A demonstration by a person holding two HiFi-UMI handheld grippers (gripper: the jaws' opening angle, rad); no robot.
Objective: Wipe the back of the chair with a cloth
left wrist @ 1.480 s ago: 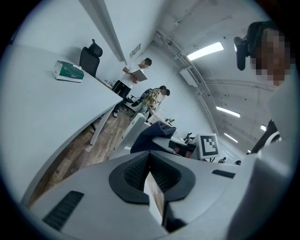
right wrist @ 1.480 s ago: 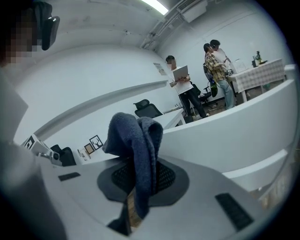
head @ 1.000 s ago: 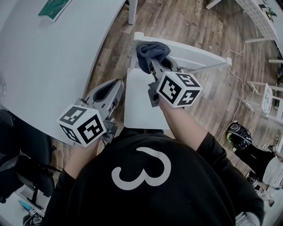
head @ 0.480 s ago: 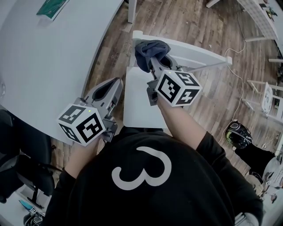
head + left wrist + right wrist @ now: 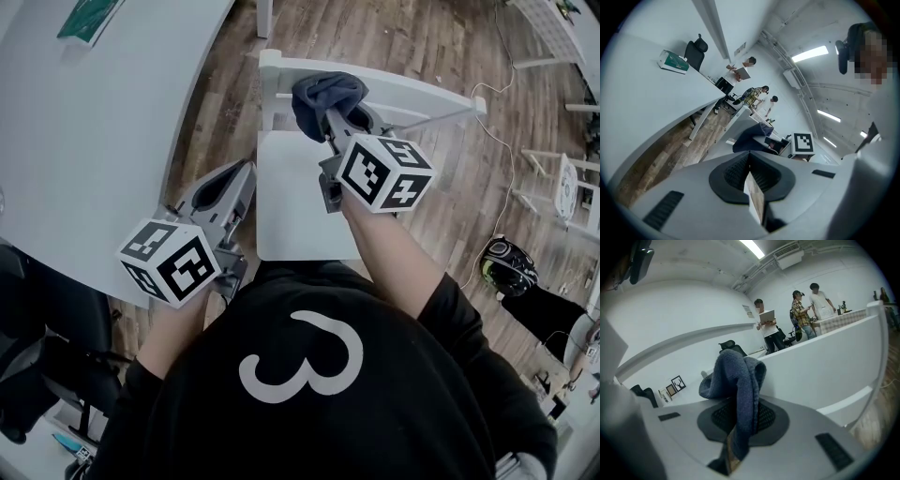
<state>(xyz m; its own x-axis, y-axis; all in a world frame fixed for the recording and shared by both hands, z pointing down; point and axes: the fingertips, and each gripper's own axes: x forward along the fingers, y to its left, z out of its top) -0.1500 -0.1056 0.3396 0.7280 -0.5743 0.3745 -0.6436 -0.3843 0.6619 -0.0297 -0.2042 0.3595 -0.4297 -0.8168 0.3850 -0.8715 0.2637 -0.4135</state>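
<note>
Chair back (image 5: pixel 412 96) — cloth (image 5: pixel 322 94) in R gripper (image 5: pixel 337 124)

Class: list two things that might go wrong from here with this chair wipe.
1. The right claw pinches only a fold of the cloth; dragging along the chair back may pull it loose.
2. The left claw is shut, off the chair; unsteadied, it might slide on the floor.

Left gripper (image 5: pixel 246 172) closed — right gripper (image 5: pixel 331 118) clamped.

Glaring white ceiling strip lamps (image 5: pixel 811 53) give bright, even light and soft shadows; both gripper views warp toward black edges, the left gripper's grey tongs (image 5: pixel 750 157) slightly blurred.
</note>
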